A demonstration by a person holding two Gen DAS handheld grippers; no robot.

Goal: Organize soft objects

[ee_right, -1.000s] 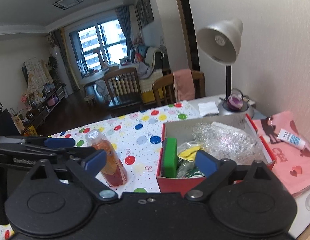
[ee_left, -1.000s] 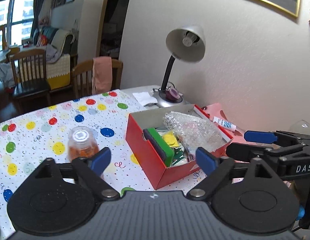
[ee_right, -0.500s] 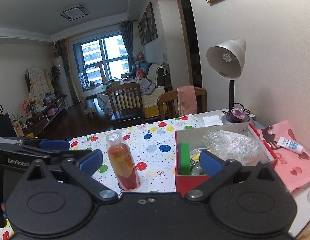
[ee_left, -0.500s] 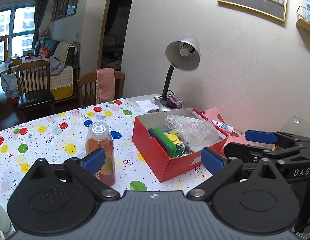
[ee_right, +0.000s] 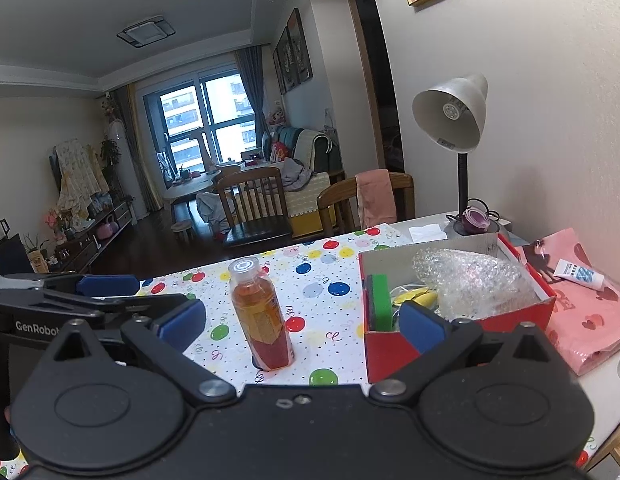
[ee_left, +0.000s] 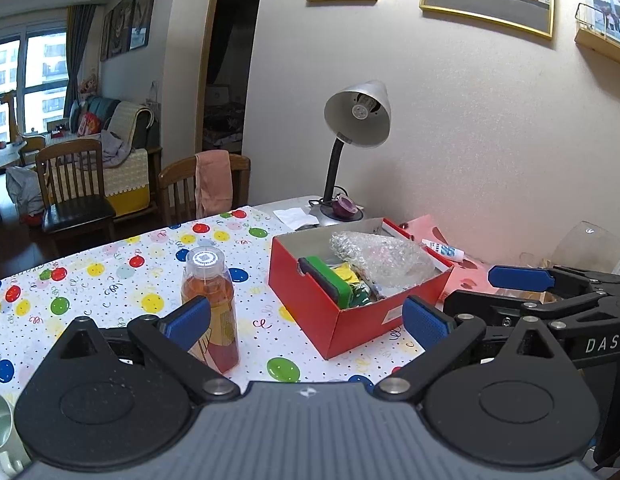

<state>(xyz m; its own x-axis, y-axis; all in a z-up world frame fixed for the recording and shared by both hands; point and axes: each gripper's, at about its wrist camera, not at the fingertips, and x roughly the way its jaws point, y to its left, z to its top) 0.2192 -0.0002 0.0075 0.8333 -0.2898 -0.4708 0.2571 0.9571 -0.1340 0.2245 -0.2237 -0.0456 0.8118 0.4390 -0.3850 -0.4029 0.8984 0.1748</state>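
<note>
A red box point(ee_left: 350, 316) point(ee_right: 462, 332) stands on the polka-dot tablecloth point(ee_left: 122, 276). It holds a wad of bubble wrap point(ee_left: 380, 254) point(ee_right: 466, 280), a green sponge point(ee_left: 328, 280) point(ee_right: 380, 302) and yellow pieces point(ee_left: 346, 272). My left gripper point(ee_left: 306, 320) is open and empty, above the table in front of the box. My right gripper point(ee_right: 302, 322) is open and empty, at about the same distance from the box; it also shows at the right of the left wrist view point(ee_left: 522, 280). The left gripper shows at the left of the right wrist view point(ee_right: 106, 286).
An orange drink bottle point(ee_left: 210, 296) point(ee_right: 260, 312) stands left of the box. A desk lamp point(ee_left: 356, 120) point(ee_right: 454, 120), a pink bag point(ee_right: 586, 312) with a white tube point(ee_right: 580, 274), and a white tissue point(ee_left: 292, 216) lie by the wall. A white mug point(ee_left: 0, 432) is at the near left.
Both grippers have pulled back and risen away from the box. The box and bottle look smaller and lower in both views. Both stay open.
</note>
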